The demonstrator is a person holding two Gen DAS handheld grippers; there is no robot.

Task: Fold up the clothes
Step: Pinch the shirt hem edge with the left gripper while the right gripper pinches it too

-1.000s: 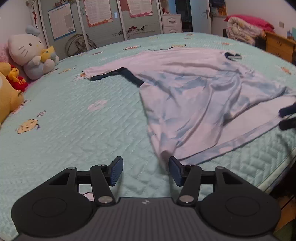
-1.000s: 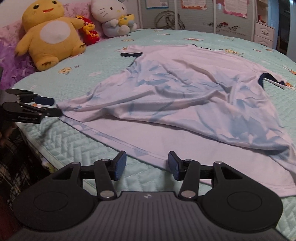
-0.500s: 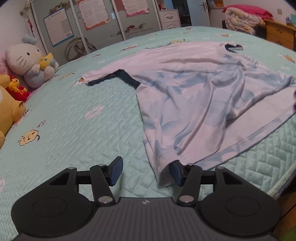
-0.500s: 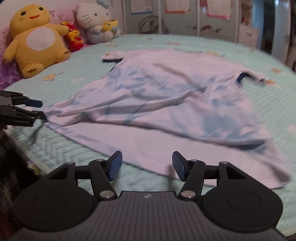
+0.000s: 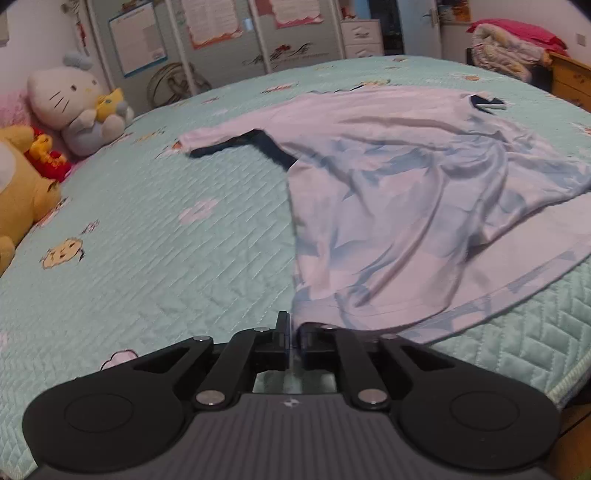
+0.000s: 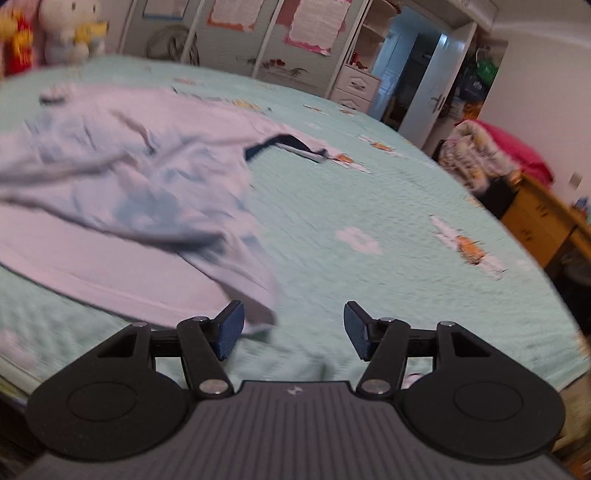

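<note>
1. Quilted mint-green bedspread with small cartoon prints (image 5: 155,236) covers the wide bed and carries everything in both views
2. On it lies the pale lilac-white long-sleeved shirt with soft blue patches and dark navy trim (image 5: 406,206), spread out and rumpled across the half of the bed nearer the camera in the left wrist view; its hem runs close to the bed's near edge
3. One sleeve (image 5: 225,138) reaches out toward the soft toys, its dark underside showing; the navy collar (image 5: 487,101) sits at the far side of the garment
4. The left gripper (image 5: 293,338) has its jaws pressed together on the nearest bottom corner of the shirt, the cloth rising in a fold straight out of the pinch
5. The right gripper (image 6: 293,326) stands spread wide above the bedspread, just beside the shirt's other bottom corner; its left blue pad (image 6: 231,328) is next to the cloth, though blur hides whether they touch, and nothing lies between the pads
6. The right wrist view is smeared by motion
7. At the head of the bed sit a white cat plush toy holding a yellow figure (image 5: 75,107), a small red and yellow plush (image 5: 46,157) and a big yellow plush toy (image 5: 22,192)
8. Behind the bed stand grey wardrobe doors with pink-edged paper sheets (image 5: 214,22); a heap of folded quilts with a pink one on top (image 5: 513,48) rests beside a wooden cabinet (image 6: 543,225)
</note>
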